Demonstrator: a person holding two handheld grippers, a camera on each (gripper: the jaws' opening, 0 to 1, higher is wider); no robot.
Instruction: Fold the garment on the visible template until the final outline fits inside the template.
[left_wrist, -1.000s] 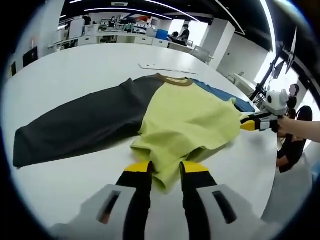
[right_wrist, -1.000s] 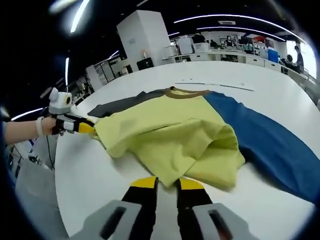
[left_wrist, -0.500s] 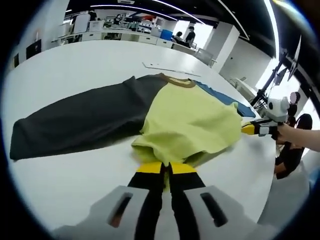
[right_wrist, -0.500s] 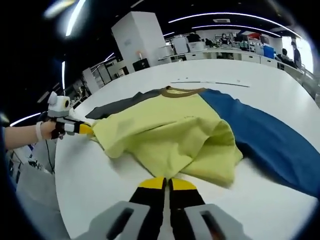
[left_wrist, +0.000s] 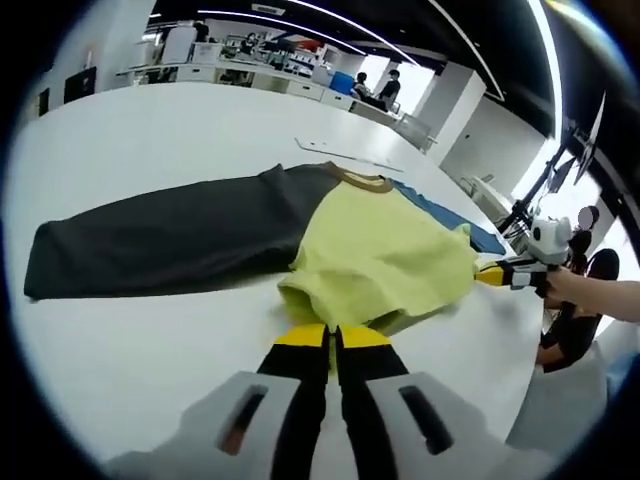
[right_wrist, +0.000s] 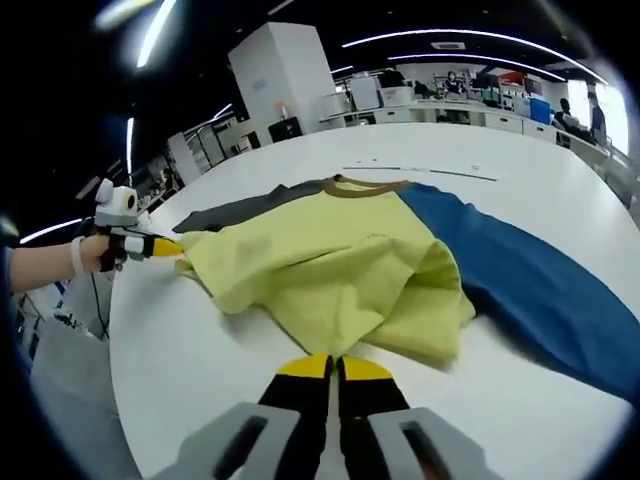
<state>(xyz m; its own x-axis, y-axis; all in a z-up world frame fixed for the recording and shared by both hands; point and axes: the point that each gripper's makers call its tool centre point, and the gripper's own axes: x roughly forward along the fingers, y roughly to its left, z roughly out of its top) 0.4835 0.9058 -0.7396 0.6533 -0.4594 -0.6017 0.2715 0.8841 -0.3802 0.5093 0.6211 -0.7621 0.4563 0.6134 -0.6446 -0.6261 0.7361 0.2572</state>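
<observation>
Left gripper view has the left gripper (left_wrist: 333, 335) pinched tight on the hem of the yellow-bodied long-sleeve shirt with one dark grey and one blue sleeve (left_wrist: 385, 250) lying on the white table (left_wrist: 140, 140), and the right gripper (right_wrist: 334, 368) clamps the hem's other corner.

Open-plan office, desk rows (right_wrist: 470, 100) (strip lights (right_wrist: 480, 33))

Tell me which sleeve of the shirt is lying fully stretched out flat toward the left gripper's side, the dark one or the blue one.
The dark grey sleeve. It stretches out flat beside the yellow body, while the blue sleeve lies on the far side.
</observation>
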